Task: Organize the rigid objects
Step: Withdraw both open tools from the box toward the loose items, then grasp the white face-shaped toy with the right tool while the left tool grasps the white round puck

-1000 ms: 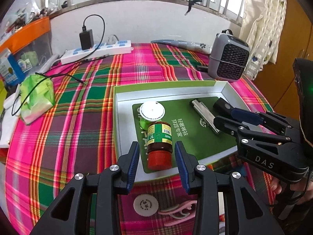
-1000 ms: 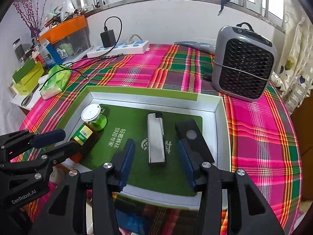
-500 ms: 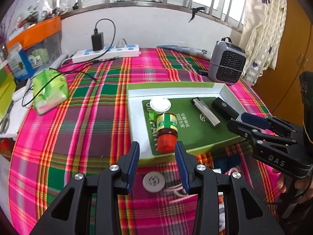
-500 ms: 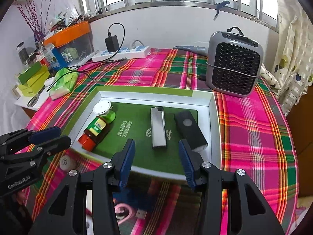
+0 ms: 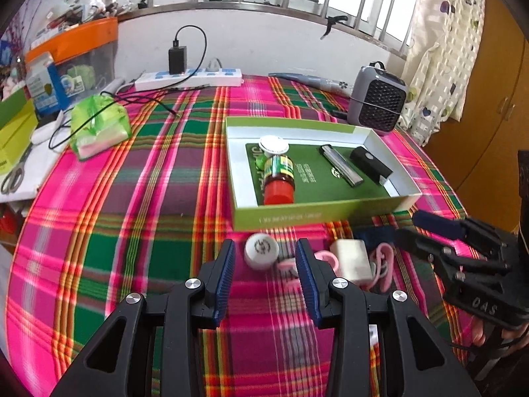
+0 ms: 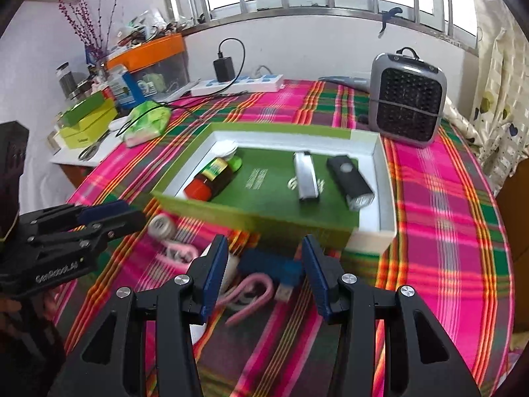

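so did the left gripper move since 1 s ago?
Yes. The left gripper pulled back toward the near table edge: its fingers were around the red-capped bottle in the green box; now they flank the white round disc outside it.

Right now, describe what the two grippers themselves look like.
Both grippers are black skeletal frames with silver screws and ribbed blue pads. The left gripper carries white "GenRobot.AI" lettering, legible in the right wrist view. The right gripper is marked "DAS", legible in the left wrist view. No cables or sleeves show clearly.
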